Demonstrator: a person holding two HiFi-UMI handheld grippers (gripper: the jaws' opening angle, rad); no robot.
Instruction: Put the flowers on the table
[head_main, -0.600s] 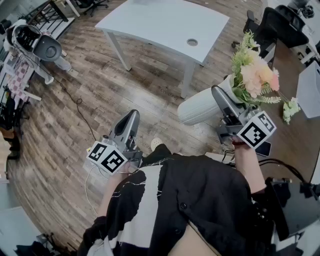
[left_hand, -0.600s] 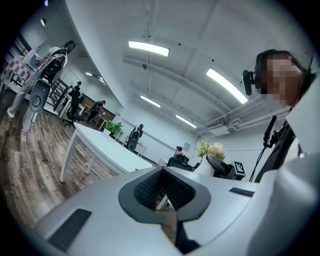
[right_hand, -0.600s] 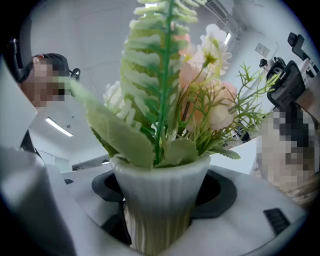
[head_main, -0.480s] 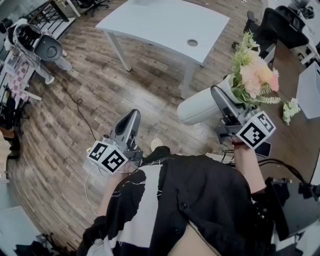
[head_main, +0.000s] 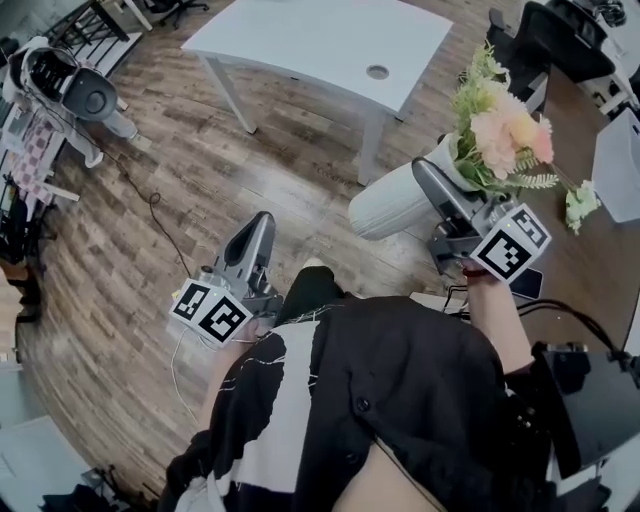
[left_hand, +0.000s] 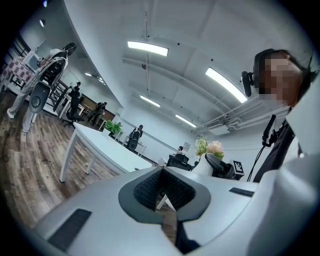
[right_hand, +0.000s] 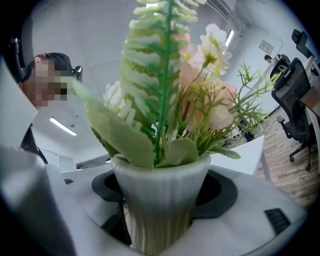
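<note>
A white ribbed vase (head_main: 390, 205) holds a bunch of pink flowers and green fern (head_main: 497, 130). My right gripper (head_main: 432, 180) is shut on the vase and carries it in the air beside the brown desk. In the right gripper view the vase (right_hand: 159, 195) fills the gap between the dark pads, and the flowers (right_hand: 200, 95) rise above it. My left gripper (head_main: 260, 222) hangs low over the wooden floor, shut with nothing in it; its pads (left_hand: 150, 187) meet in a V. The white table (head_main: 320, 40) stands ahead.
A brown desk (head_main: 590, 270) at the right carries a phone (head_main: 527, 285) and a loose flower sprig (head_main: 580, 205). Black office chairs (head_main: 565, 35) stand behind it. A seat frame (head_main: 70, 90) and cables lie at the left. The person's dark jacket fills the bottom.
The whole scene sits slightly higher in the head view. The right gripper keeps its hold on the vase and the left gripper stays shut.
</note>
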